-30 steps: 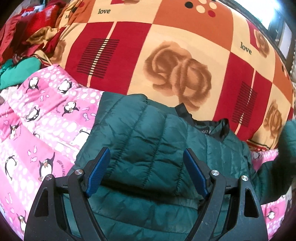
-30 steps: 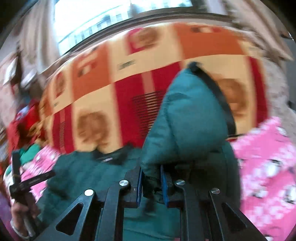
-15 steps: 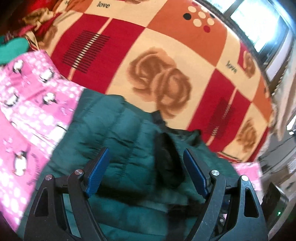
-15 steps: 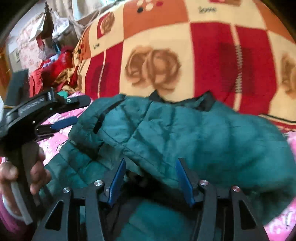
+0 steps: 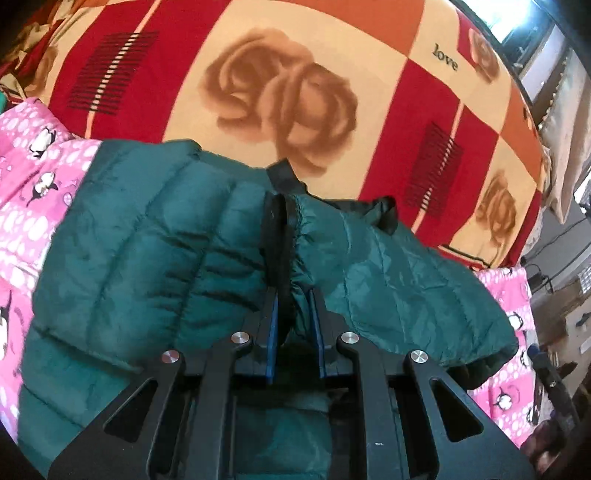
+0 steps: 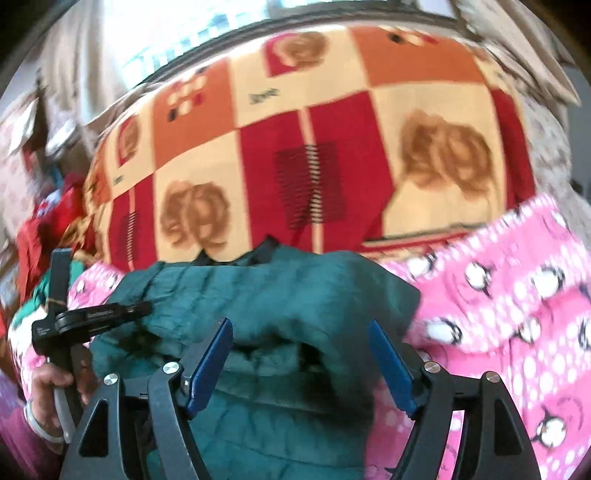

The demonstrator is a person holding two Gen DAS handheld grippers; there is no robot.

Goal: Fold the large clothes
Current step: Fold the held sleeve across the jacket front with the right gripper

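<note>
The green jacket (image 5: 122,258) is laid on the pink penguin blanket (image 5: 26,206), collar (image 5: 284,173) pointed toward the rose-patterned cover (image 5: 280,92); its long axis is seen to run from the collar down toward the cameras. A sleeve (image 5: 399,280) is folded across the jacket, its black-trimmed cuff (image 5: 280,236) lying just below the collar. The left gripper (image 5: 293,317) is clenched on that cuff. The right gripper (image 6: 301,354) is held over the jacket with jaws opening, and nothing is pressed between its pads. Beyond the cover a bright window (image 6: 207,33) is seen, and red clothes (image 6: 48,229) are heaped beside the cover. A hand (image 6: 51,391) is wrapped round the left gripper's handle. A second ago the sleeve was lifted in the shut right gripper and the left jaws stood wide over the jacket.
</note>
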